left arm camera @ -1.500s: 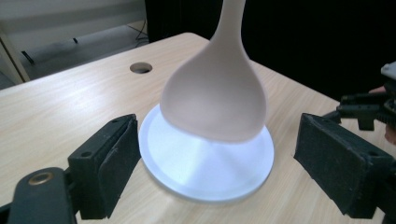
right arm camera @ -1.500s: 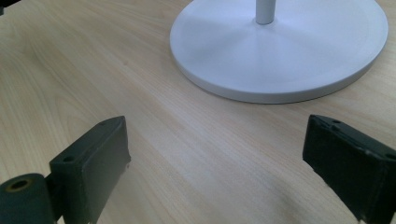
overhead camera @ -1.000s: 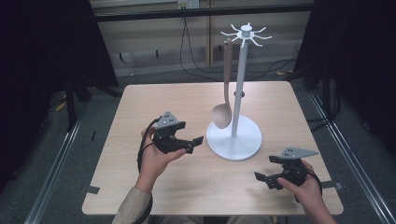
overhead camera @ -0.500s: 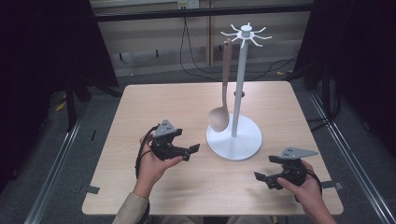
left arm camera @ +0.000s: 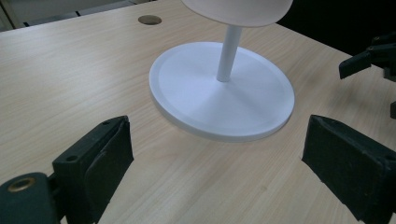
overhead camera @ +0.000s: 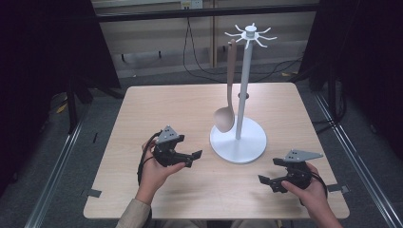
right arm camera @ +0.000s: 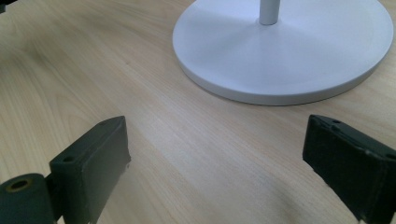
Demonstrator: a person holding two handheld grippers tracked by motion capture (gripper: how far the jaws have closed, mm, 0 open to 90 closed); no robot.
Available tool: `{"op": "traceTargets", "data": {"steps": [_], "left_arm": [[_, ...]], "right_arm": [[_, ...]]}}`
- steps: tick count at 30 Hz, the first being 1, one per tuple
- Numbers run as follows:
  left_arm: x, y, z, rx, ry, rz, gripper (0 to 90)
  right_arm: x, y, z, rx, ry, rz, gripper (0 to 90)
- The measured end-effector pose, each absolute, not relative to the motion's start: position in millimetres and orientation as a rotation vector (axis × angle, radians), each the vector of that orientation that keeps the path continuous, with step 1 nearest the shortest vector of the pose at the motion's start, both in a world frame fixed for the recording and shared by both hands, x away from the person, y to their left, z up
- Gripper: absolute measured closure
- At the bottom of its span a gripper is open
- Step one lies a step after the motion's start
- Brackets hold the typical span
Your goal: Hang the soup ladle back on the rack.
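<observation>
The wooden bench (overhead camera: 190,114) sat in a dark room. The left gripper (overhead camera: 183,154), jaws released and empty, had drawn back from the spoon (overhead camera: 225,118), which hung on the stand (overhead camera: 240,142) ahead; the right gripper (overhead camera: 275,180) lay open, idle, suggesting hanging was done.

1. No lettering, brand, number or sign can be read on anything in these views (the small fitting on the far wall is too blurred to tell whether it bears any print).
</observation>
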State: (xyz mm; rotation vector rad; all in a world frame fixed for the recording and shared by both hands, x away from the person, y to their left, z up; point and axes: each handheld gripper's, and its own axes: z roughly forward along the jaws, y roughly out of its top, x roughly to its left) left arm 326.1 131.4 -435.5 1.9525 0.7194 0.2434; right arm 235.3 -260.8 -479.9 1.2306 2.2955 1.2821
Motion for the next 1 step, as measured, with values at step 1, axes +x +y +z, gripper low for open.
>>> {"op": "traceTargets", "data": {"steps": [1], "left_arm": [[326.4,130.8,-436.4,1.957,0.724,0.242,8.2]], "right_arm": [[235.0,-260.4,-479.3,1.232,2.294,1.285,6.9]]}}
